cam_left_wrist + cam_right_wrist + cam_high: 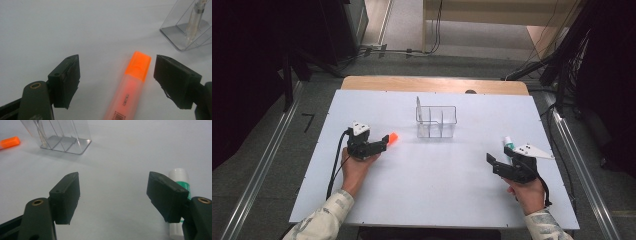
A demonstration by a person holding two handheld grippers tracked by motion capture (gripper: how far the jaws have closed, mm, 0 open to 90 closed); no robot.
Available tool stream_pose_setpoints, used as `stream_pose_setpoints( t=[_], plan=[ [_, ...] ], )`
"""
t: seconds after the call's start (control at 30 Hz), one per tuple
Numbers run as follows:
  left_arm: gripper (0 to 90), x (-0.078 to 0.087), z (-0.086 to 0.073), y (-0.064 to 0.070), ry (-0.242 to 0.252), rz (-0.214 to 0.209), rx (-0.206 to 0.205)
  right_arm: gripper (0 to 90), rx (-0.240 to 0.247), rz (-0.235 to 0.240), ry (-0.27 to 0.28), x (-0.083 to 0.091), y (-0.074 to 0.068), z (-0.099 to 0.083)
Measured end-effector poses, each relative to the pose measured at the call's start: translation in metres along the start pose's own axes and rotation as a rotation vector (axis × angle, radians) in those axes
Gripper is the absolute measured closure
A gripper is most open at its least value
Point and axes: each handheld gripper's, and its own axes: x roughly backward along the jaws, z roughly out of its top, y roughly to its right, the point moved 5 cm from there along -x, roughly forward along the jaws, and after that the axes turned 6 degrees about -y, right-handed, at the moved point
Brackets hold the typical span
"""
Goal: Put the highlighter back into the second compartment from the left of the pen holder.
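Observation:
An orange highlighter (392,136) lies flat on the white table, left of centre. My left gripper (383,142) is open around it. In the left gripper view the highlighter (132,82) lies between the two spread jaws, nearer the right one, and my left gripper (116,80) does not touch it. My right gripper (499,160) is open at the right side of the table, and my right gripper (113,195) has nothing between its jaws. A white glue stick with a green label (182,181) lies just behind its right jaw.
A clear plastic organizer (436,121) with dividers stands at the middle back of the table; a thin pen (196,17) stands in one compartment. The organizer (60,135) and highlighter (10,142) lie ahead-left of the right gripper. The glue stick (508,143) lies near the right edge.

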Motion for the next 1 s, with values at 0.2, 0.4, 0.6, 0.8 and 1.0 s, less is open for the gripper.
stream_pose_setpoints(
  t=[0.2,0.4,0.6,0.8,1.0],
  plan=[
    [22.4,-0.004,0.002,0.004,-0.007,-0.005,-0.012,25.4,0.0,0.002,-0.002,0.0,-0.001,0.0],
    [24.7,-0.007,0.003,0.008,-0.005,-0.008,-0.025,25.4,0.0,0.003,-0.003,-0.001,-0.001,0.0],
    [27.7,-0.009,0.003,0.01,-0.005,-0.021,-0.034,25.4,0.003,0.004,-0.003,-0.001,-0.001,0.0],
    [28.4,-0.013,0.002,0.012,-0.018,-0.016,-0.04,25.4,0.006,0.007,-0.003,-0.002,-0.002,0.0],
    [28.6,-0.016,0.002,0.015,-0.031,-0.022,-0.047,25.4,0.005,0.008,-0.005,-0.002,-0.002,0.0]
  ],
)
